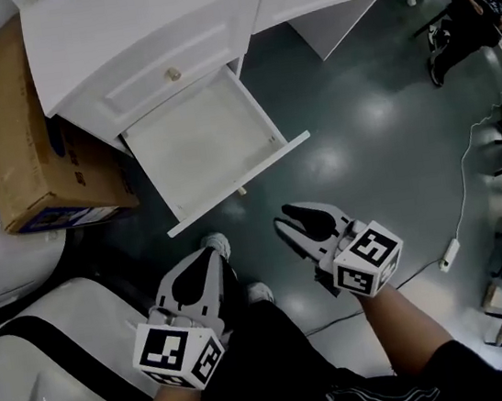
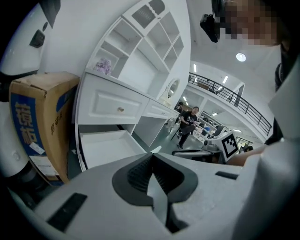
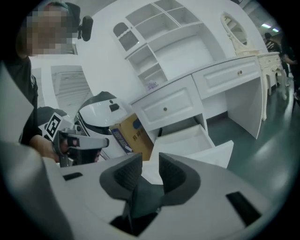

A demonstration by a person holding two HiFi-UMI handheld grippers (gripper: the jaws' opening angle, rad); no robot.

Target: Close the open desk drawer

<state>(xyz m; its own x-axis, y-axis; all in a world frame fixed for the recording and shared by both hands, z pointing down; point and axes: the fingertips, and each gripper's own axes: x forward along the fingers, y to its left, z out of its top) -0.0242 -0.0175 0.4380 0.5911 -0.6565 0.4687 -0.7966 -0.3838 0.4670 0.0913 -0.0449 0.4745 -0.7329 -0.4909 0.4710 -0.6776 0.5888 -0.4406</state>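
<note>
1. The desk [image 1: 161, 22] was white, and its lower left drawer [image 1: 211, 145] stood pulled far out over the dark green floor [image 1: 358, 106]. The drawer's front panel [image 1: 240, 185] faced the person holding the grippers.
2. Right above that open drawer sat a closed drawer front with a small round knob [image 1: 174, 73].
3. The left gripper [image 1: 205, 259] hung low in front of the drawer, short of its front panel and not touching it. In the left gripper view its dark ribbed pads [image 2: 140, 173] were pressed together at the tip, with nothing caught between them.
4. The right gripper [image 1: 286, 216] was just beside the left one, pointing towards the drawer's outer corner and also clear of it. In the right gripper view its jaws stood spread with a plain gap between the pads [image 3: 171, 173], pinching nothing; the open drawer showed beyond that gap.
5. A brown cardboard box [image 1: 33, 133] with blue printing stood on the floor against the desk's left side, just beside the drawer.
6. A glossy white-and-black rounded shell [image 1: 33, 364] filled the floor to the person's left.
7. The person's shoes [image 1: 217, 243] showed just behind the left gripper's tip.
8. Farther off to the right, another person [image 1: 469, 2] in dark clothes stood near the desk's far end, and a white cable ran to a power strip [image 1: 451, 255] on the floor.
</note>
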